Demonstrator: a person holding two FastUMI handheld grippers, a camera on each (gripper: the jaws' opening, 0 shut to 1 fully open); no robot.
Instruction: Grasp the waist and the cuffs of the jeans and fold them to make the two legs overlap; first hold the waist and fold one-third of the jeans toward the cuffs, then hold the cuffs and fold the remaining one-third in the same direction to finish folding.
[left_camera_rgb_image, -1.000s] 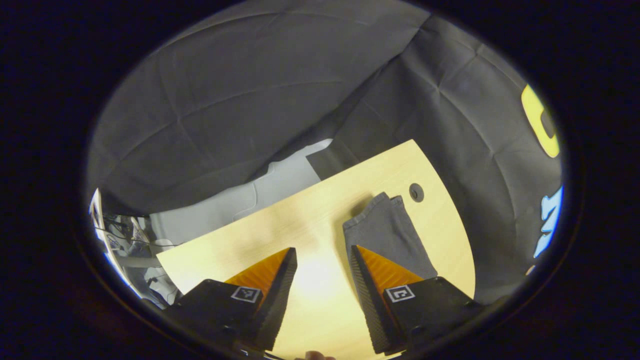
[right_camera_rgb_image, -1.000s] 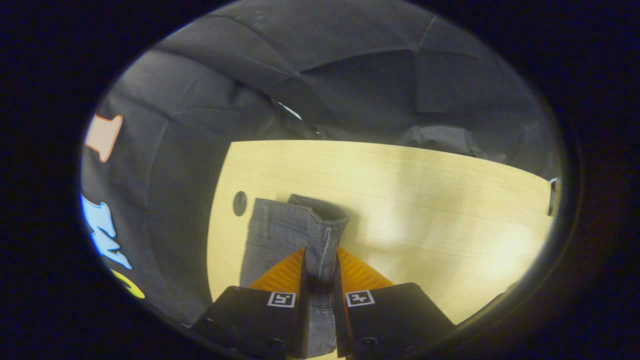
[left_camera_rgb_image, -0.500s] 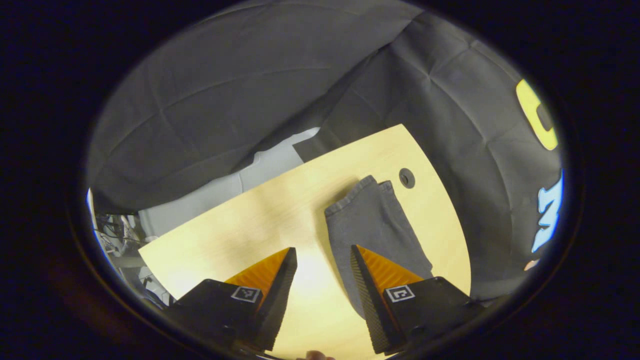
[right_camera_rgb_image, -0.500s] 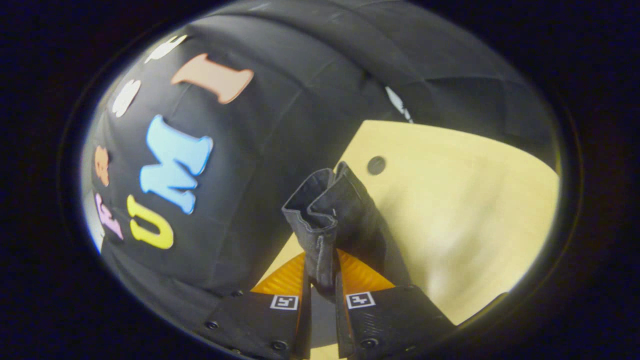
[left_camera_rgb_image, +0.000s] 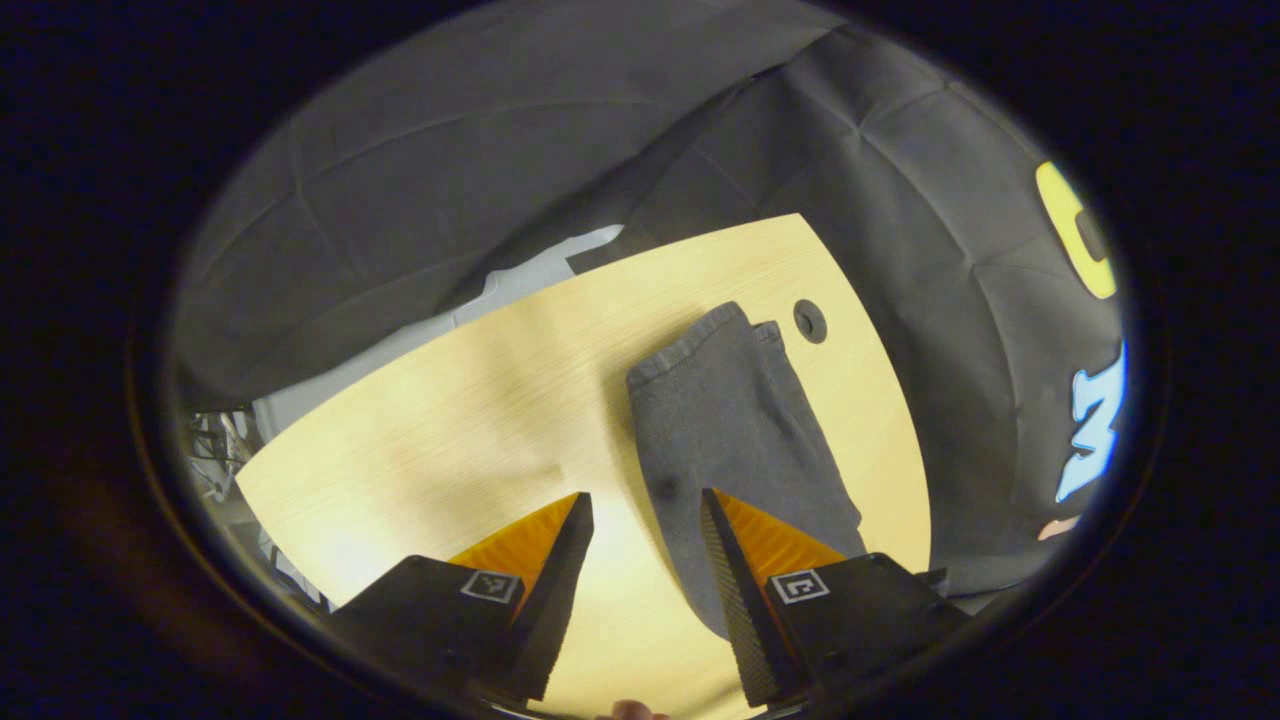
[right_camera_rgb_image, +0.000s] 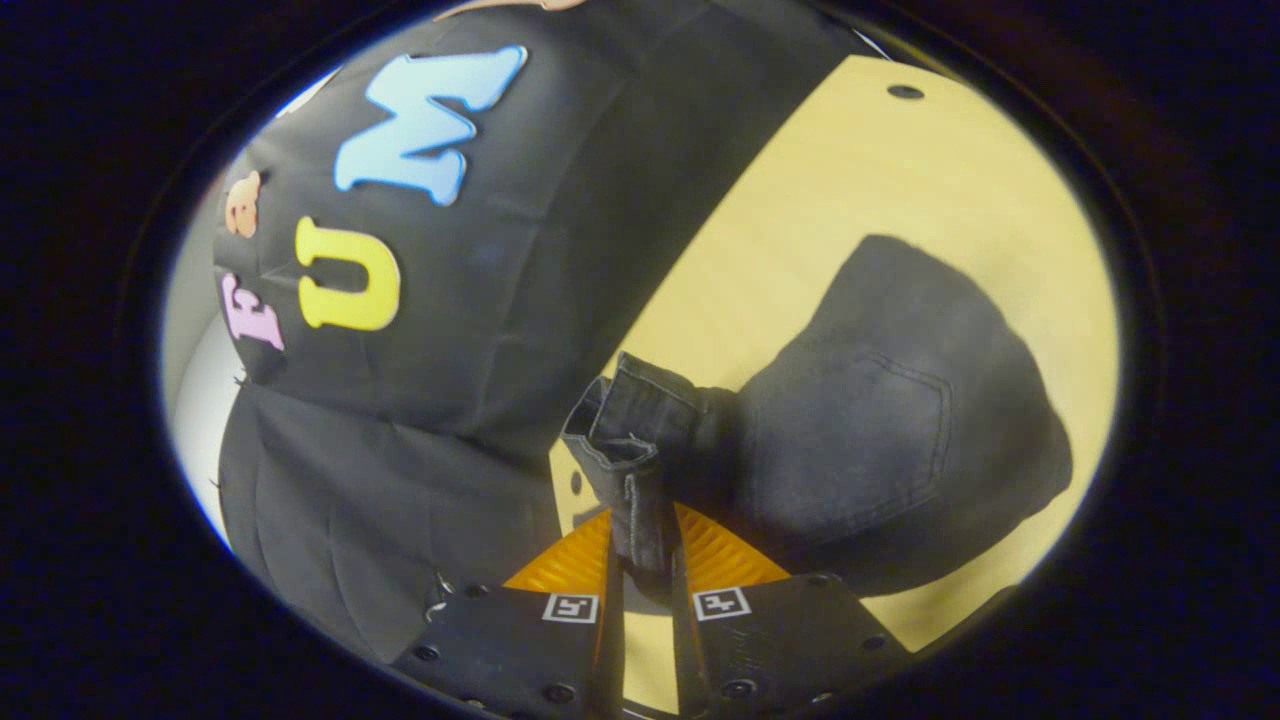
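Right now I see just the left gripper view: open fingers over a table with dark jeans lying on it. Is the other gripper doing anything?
Observer: Yes. The right gripper is shut on the jeans, both fingers pressing a hemmed edge.
Operator: Is that edge lying flat?
Observer: No. It stands up between the fingers, raised above the rest of the cloth.
Operator: Anything else I miss?
Observer: A stitched back pocket faces up on the part resting on the table.
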